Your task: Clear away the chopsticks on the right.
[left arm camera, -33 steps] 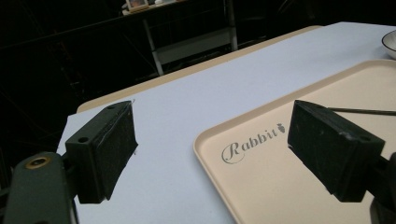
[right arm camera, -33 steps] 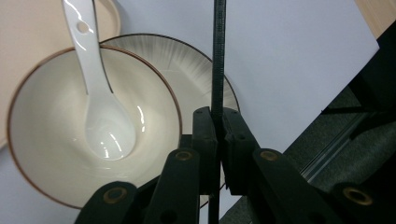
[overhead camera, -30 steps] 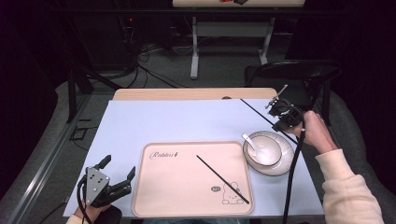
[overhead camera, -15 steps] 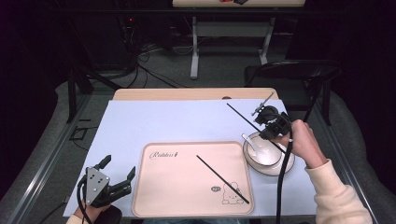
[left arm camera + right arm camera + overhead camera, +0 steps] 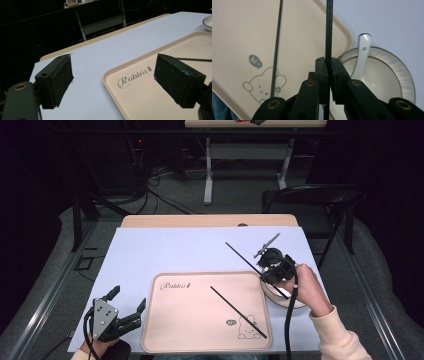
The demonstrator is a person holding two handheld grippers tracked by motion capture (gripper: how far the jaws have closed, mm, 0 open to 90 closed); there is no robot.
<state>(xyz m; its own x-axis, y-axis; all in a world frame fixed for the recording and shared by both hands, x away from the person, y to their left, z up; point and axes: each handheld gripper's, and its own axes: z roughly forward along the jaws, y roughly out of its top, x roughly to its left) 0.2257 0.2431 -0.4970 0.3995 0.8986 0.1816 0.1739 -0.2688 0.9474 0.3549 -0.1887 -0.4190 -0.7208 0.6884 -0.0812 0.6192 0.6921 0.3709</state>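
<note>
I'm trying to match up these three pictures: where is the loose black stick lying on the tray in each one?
High view: loose stick lies slantwise across the tray's right half.
Left gripper view: thin line at the right edge.
Right gripper view: left of centre.
Shared landmark: beige tray.

I see a beige tray (image 5: 200, 315) with grey rabbit print, black chopsticks (image 5: 237, 305), and a white bowl (image 5: 387, 75) with brown-lined, grey-striped rim.

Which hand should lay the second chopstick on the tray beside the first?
Right. The right gripper is already shut on that chopstick, beside the tray. The left gripper sits open and empty at the tray's far corner.
</note>
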